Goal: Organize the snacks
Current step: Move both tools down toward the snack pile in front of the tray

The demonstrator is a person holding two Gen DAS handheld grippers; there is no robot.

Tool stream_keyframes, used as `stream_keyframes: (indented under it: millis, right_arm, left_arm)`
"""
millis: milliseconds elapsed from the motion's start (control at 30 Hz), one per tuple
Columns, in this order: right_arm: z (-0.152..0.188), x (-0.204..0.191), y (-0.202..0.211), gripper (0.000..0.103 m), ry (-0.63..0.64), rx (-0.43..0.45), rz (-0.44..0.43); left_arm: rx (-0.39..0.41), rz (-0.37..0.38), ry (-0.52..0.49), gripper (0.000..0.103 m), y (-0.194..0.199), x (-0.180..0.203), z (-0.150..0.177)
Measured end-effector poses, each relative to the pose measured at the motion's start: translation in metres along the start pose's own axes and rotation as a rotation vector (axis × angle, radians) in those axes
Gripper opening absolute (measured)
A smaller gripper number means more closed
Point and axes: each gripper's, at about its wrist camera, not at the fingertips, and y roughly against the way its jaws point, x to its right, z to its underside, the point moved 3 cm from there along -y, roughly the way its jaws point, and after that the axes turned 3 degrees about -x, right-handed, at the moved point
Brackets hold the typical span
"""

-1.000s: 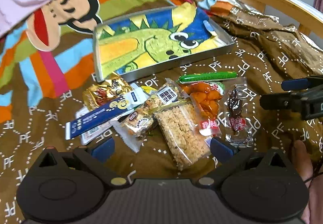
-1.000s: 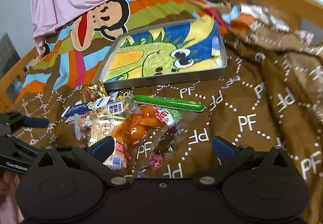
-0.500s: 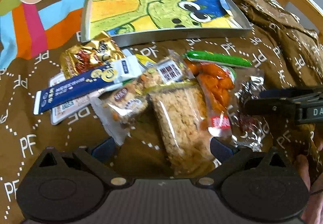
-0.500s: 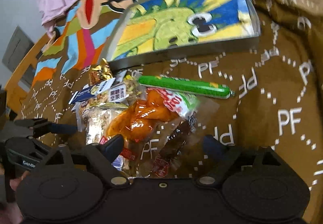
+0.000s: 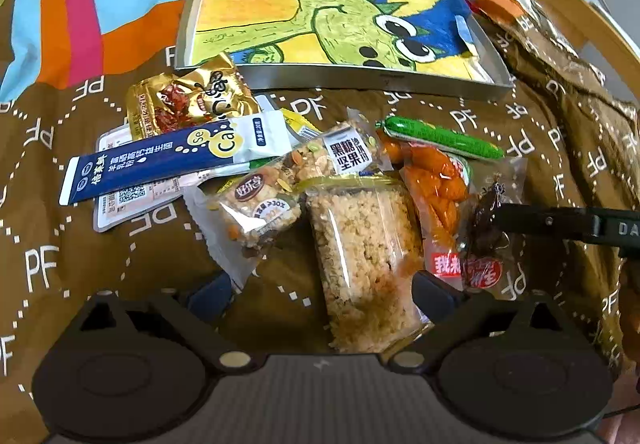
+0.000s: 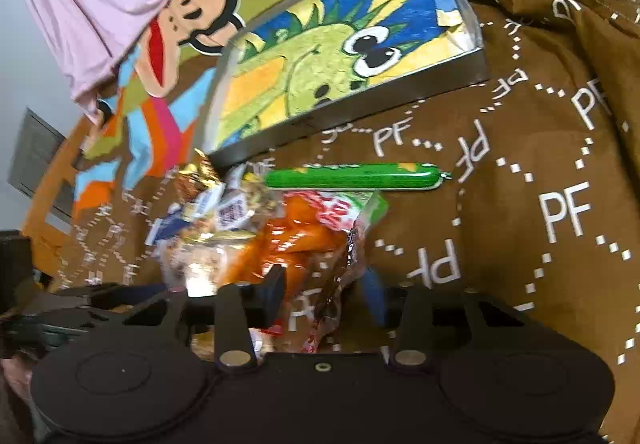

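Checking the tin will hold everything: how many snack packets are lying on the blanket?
8 visible: gold packet, blue stick, white sachet beneath it, nut bar, rice cake, orange packet, green sausage, dark clear packet. A yellow one may hide underneath.

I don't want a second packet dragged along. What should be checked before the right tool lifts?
1. Dark snack packet between the jaws of the right tool: ok; they have just been closing.
2. Pads pressing on it: cannot tell.
3. Orange packet clear of the grip: cannot tell; it lies against the dark one.
4. Tray free of snacks: ok.
5. Left tool holding nothing: ok, open over the rice crisp bar.
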Motion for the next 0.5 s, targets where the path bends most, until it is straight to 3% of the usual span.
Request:
stream_keyframes:
  millis: [167, 367, 500]
  right_arm:
    - [0.002, -0.003, -0.001, 0.044, 0.001, -0.013, -0.028]
    - [0.005, -0.003, -0.008, 0.044, 0.009, -0.035, 0.005]
    - [0.005, -0.001, -0.009, 0.045, 0.005, -0.035, 0.007]
  left_arm:
    - [-0.004, 0.041, 0.032, 0.090, 0.006, -0.001, 0.002]
    - [0.016, 0.189, 0.000, 0.082, 0.018, 0.012, 0.007]
    - [0.030, 0.129, -0.059, 0.082, 0.014, 0.019, 0.007]
